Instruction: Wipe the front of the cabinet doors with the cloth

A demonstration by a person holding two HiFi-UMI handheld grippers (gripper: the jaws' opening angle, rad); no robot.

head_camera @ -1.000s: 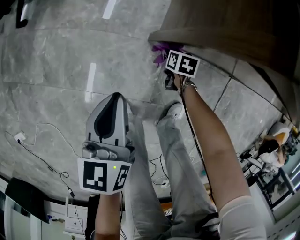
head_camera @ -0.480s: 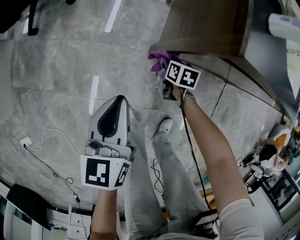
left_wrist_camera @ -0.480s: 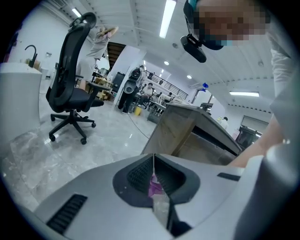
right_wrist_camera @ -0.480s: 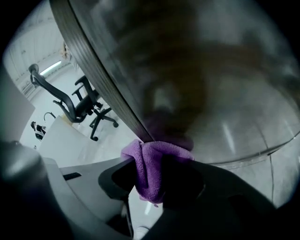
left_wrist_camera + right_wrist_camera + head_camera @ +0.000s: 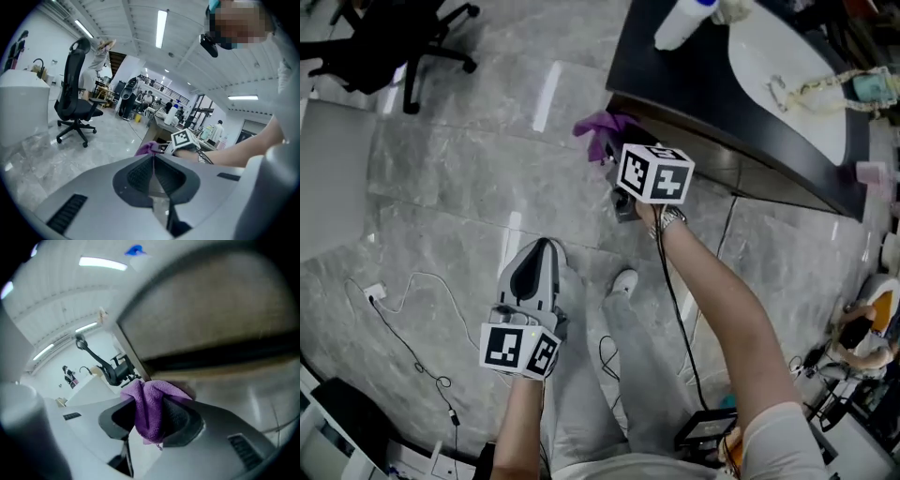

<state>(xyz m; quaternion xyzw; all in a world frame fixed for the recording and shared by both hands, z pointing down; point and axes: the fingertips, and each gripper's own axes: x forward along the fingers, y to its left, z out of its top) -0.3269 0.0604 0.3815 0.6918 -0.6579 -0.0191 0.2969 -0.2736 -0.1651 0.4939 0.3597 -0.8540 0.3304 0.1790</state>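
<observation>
Right hand-held gripper (image 5: pixel 150 401) clamps cloth (image 5: pixel 149 416), seemingly moved up cabinet (image 5: pixel 211 310); left hand-held gripper (image 5: pixel 153 161) closed.

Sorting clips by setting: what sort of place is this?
Likely an open lab or office workspace with a mock-up sink unit, not a home: an office chair stands on the tiled floor, near a dark counter with a white sink.

No word, number or brand can be read anywhere. The marker cube (image 5: pixel 654 173) and the second marker cube (image 5: pixel 521 350) seem to carry only black-and-white square patterns.
</observation>
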